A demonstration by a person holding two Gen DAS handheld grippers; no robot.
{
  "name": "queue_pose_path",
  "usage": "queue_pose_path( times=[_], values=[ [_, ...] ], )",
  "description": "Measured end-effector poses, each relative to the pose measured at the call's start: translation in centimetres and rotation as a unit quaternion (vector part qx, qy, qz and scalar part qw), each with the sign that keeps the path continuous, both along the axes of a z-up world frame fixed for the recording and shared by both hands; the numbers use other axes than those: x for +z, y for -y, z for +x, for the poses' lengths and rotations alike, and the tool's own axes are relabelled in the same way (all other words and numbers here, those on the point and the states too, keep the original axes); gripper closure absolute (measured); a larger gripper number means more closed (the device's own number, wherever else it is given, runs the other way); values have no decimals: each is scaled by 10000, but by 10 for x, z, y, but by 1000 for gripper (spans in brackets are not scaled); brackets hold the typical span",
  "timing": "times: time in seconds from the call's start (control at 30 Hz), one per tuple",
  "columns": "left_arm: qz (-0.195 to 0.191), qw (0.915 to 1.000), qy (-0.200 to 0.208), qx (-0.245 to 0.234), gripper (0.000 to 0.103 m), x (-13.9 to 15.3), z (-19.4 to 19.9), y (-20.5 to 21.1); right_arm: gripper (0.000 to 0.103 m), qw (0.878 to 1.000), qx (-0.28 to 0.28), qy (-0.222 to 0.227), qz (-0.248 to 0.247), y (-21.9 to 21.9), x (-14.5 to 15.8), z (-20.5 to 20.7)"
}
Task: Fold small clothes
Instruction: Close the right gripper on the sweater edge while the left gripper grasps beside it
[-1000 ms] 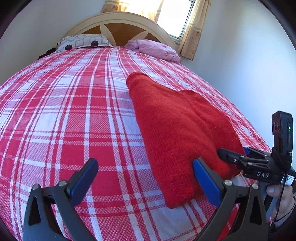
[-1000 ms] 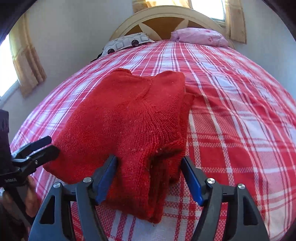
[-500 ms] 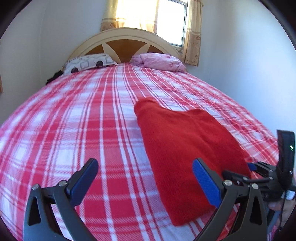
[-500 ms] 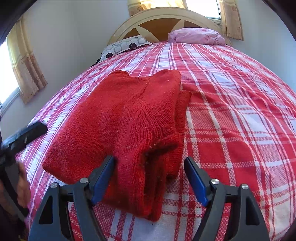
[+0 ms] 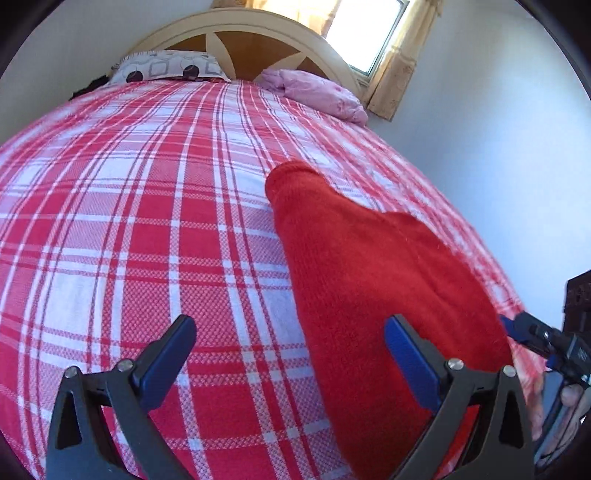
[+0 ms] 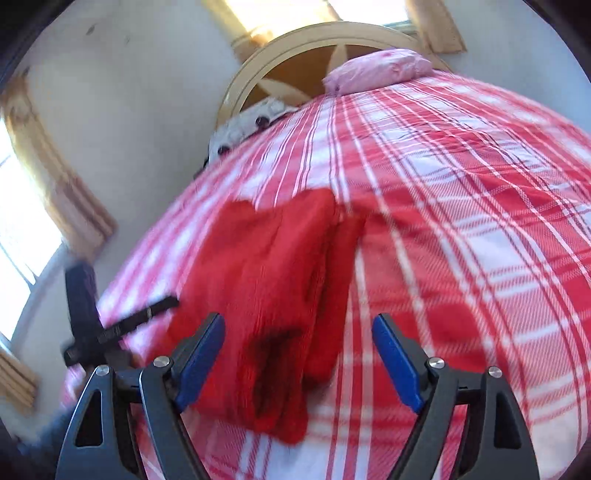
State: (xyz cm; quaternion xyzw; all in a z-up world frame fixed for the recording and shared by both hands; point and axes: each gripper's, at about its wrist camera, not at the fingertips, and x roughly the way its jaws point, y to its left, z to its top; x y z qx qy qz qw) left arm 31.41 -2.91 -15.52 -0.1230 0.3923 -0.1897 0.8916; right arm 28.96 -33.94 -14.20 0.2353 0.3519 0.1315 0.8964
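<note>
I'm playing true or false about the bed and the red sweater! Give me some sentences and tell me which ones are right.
1. The red sweater lies folded on the checked bedspread. True.
2. The left tool is squeezing the sweater. False: it is open, holding nothing.
3. A pink pillow sits by the headboard. True.
4. The bedspread is blue and green. False: it is red and white.
5. The right tool is clamped shut. False: its jaws are opening, gripping nothing.
</note>
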Motion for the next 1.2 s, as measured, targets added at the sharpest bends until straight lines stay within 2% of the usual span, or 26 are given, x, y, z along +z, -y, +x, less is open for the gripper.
queue_pose_path(
  times=[0.17,0.43,0.53,0.67,0.7,0.73,0.77,0.8,0.87,0.93,1.1,1.2],
  values=[
    [52,9997,-169,-187,0,-1,14,18,21,9982,181,-345,460,3,-7,43],
    [-17,9978,-406,-526,0,-12,34,30,21,9945,121,-906,517,1,-39,86],
    [-142,9980,-362,-506,0,-12,35,27,21,9953,235,-784,523,-2,-42,89],
    [-84,9975,-314,-624,0,-13,40,37,20,9948,543,-746,427,-16,-44,99],
    [-96,9974,-300,-652,0,-12,40,38,25,9949,574,-740,386,-19,-44,100],
    [-105,9973,-261,-680,6,-12,38,38,32,9948,593,-744,366,-20,-44,100],
    [-133,9968,-223,-755,27,-12,38,39,56,9937,661,-795,436,-21,-46,102],
    [-187,9956,-231,-890,37,-12,38,41,64,9921,715,-829,608,-21,-49,102],
    [-87,9958,-82,-909,54,-8,34,46,68,9928,677,-749,649,-20,-46,100],
    [18,9966,103,-819,66,-1,28,46,69,9944,650,-567,611,-23,-39,94],
    [-545,9971,46,-538,73,17,13,24,71,9937,702,-284,825,-31,-20,80],
    [-641,9968,180,-445,75,32,-6,12,71,9924,825,-130,900,-44,-6,72]
  ],
)
